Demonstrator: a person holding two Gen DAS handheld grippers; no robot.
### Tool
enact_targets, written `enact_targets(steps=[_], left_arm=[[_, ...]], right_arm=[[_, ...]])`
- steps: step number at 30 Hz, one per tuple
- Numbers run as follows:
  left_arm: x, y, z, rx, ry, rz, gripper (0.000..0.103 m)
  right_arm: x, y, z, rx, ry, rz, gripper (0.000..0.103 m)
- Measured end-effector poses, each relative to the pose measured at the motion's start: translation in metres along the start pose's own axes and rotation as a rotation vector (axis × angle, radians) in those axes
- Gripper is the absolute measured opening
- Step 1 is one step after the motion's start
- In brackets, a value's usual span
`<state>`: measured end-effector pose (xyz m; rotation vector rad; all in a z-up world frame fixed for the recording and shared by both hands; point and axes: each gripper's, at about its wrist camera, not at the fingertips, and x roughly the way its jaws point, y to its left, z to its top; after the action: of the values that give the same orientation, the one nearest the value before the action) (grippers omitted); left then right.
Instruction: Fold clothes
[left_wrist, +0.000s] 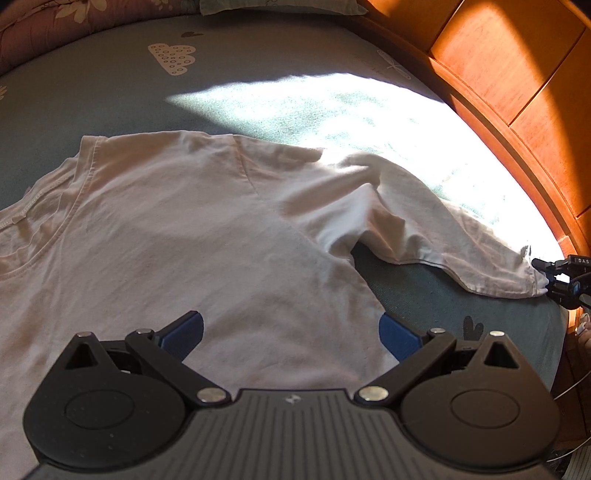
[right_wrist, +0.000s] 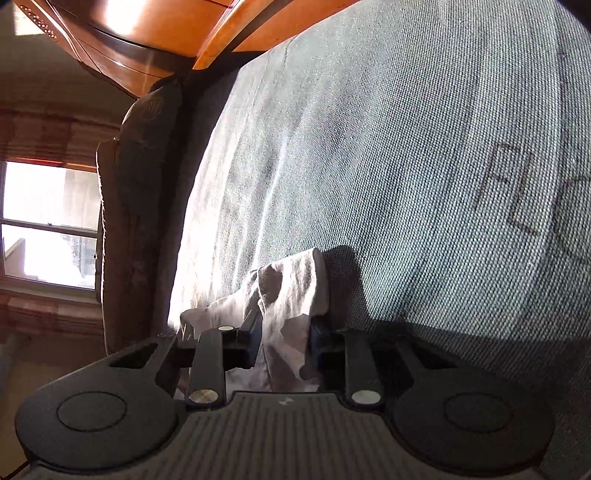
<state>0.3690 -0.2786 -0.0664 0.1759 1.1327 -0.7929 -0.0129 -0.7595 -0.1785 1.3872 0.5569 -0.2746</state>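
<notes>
A pale T-shirt (left_wrist: 177, 229) lies spread on the bed, its neckline (left_wrist: 44, 229) at the left and one sleeve (left_wrist: 443, 236) stretched out to the right. My left gripper (left_wrist: 291, 328) stands open over the shirt's body, the cloth lying flat between its blue pads (left_wrist: 184, 328); I cannot tell whether they touch it. At the far right edge my right gripper (left_wrist: 546, 280) pinches the sleeve's end. In the right wrist view the right gripper (right_wrist: 284, 332) is shut on a bunched fold of the sleeve (right_wrist: 288, 291), close above the sheet.
A grey-blue bed sheet (left_wrist: 258, 74) with cloud prints covers the mattress, partly in bright sunlight. An orange wooden bed frame (left_wrist: 517, 74) curves along the right. A flowered quilt (left_wrist: 55, 22) lies at the far left corner. A window (right_wrist: 44, 221) shows beyond the bed's edge.
</notes>
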Motion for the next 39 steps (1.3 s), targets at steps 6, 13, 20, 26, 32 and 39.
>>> enact_targets(steps=[6,13,20,26,32,39], left_arm=[[0.0,-0.006,0.004,0.025,-0.003,-0.003,0.1],[-0.003,-0.006,0.007,0.029,-0.006,0.007,0.1],[-0.001,-0.01,0.007,0.03,-0.014,-0.003,0.1],[0.0,-0.008,0.004,0.026,-0.006,-0.005,0.1],[0.005,-0.004,0.0,0.018,0.012,0.001,0.1],[0.012,-0.011,0.002,0.03,0.014,-0.025,0.1]], right_arm=[[-0.001,0.014,-0.003,-0.06,-0.014,-0.081,0.003],[-0.012,0.053,0.017,-0.176,-0.089,-0.219,0.006],[-0.024,0.064,0.043,-0.18,-0.111,-0.242,0.011],[-0.018,0.045,0.024,-0.164,-0.008,-0.251,0.036],[-0.006,0.022,0.027,-0.082,0.006,-0.083,0.037],[-0.002,0.017,0.021,-0.113,0.042,-0.053,0.027]])
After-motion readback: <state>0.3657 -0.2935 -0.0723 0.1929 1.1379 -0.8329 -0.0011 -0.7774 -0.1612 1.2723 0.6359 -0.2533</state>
